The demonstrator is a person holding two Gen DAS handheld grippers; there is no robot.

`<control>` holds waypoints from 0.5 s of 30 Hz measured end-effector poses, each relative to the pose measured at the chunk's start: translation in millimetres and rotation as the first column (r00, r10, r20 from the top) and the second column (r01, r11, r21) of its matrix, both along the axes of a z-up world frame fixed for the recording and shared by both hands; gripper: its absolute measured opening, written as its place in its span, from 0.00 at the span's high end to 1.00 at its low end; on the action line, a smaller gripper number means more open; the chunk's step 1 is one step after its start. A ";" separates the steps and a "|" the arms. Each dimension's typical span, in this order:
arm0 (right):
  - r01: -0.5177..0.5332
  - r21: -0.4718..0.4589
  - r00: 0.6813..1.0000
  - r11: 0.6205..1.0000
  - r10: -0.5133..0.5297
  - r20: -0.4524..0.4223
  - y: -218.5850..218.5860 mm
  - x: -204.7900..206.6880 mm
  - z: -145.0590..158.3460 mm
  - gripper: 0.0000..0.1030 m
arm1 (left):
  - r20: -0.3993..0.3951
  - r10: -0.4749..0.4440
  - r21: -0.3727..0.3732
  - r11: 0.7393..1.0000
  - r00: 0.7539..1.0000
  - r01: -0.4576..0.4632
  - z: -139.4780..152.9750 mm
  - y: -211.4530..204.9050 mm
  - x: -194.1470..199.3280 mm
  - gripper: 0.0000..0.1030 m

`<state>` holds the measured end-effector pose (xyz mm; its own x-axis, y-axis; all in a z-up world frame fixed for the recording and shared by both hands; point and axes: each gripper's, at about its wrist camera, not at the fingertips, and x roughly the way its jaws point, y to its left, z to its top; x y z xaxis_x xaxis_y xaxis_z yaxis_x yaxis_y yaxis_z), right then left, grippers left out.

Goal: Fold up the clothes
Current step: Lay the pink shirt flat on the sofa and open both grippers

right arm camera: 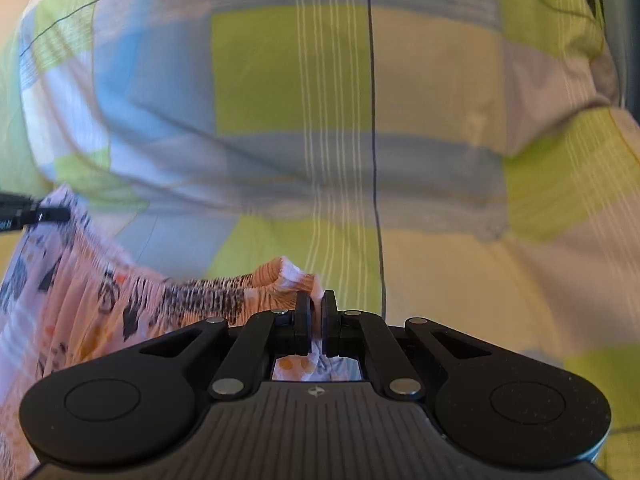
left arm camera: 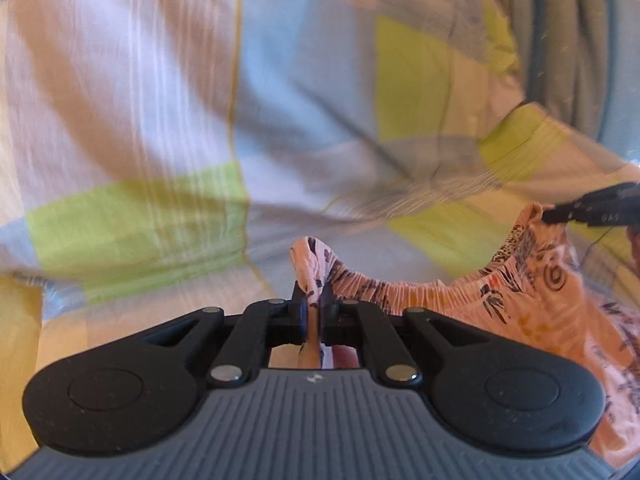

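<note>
1. Above a bed covered in a checked bedsheet (right arm camera: 292, 72) of green, blue and grey, a pink patterned garment (left arm camera: 532, 300) hangs stretched between the two grippers, apparently clear of the bed

2. The left gripper (left arm camera: 314, 308) has its fingers closed on one end of the gathered elastic waistband (left arm camera: 384, 288); the right gripper (right arm camera: 316, 312) has its fingers pinched on the other end

3. The step in hand looks like spreading the garment by its waistband before laying it flat; no fold appears made yet

4. The next move likely calls for lowering both ends together, keeping the band taut so the cloth lands smooth on the bedsheet

5. The left view shows the right gripper's tip at the far end of the band and a grey ribbed curtain (left arm camera: 560, 32) behind; the right view shows more of the open bedsheet ahead
</note>
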<state>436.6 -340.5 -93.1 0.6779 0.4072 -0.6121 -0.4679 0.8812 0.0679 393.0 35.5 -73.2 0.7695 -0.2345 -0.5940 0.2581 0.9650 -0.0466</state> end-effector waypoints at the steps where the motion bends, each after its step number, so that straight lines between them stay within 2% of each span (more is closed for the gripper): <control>1: 0.011 -0.012 1.000 1.000 -0.011 0.014 5.9 6.4 -1.2 0.88 | -0.023 0.027 0.014 1.000 0.999 -0.027 -6.1 1.4 3.0 0.82; 2: 0.012 -0.027 1.000 1.000 -0.011 0.016 9.5 11.1 -3.8 0.77 | -0.034 0.056 0.024 0.998 0.998 -0.055 -11.2 5.1 2.0 0.80; 3: 0.022 -0.036 1.000 0.999 -0.021 0.012 10.4 13.4 -5.1 0.74 | -0.044 0.080 0.031 0.996 0.996 -0.079 -15.3 9.0 0.4 0.80; 6: 0.060 -0.041 0.998 0.997 -0.059 0.024 -3.5 -0.5 -4.0 0.70 | -0.057 0.100 0.024 0.995 0.993 -0.098 -16.2 19.8 -13.7 0.72; 9: 0.093 -0.067 0.995 0.993 -0.094 -0.012 -34.0 -29.6 -4.3 0.69 | -0.058 0.098 0.017 0.995 0.994 -0.097 -11.0 27.5 -33.8 0.71; 12: 0.144 -0.041 0.985 0.989 -0.147 -0.090 -70.8 -67.0 -7.8 0.66 | -0.050 0.055 0.025 0.998 0.997 -0.054 1.2 19.8 -60.0 0.71; 15: 0.225 0.009 0.960 0.974 -0.220 -0.175 -105.2 -110.8 -12.2 0.66 | -0.033 -0.028 0.026 0.999 0.999 0.029 15.9 -3.8 -87.9 0.70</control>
<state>325.9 -445.7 -105.2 0.6387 0.2768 -0.7179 -0.2393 0.9582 0.1566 305.1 31.7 -57.3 0.7428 -0.2398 -0.6251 0.2839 0.9584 -0.0303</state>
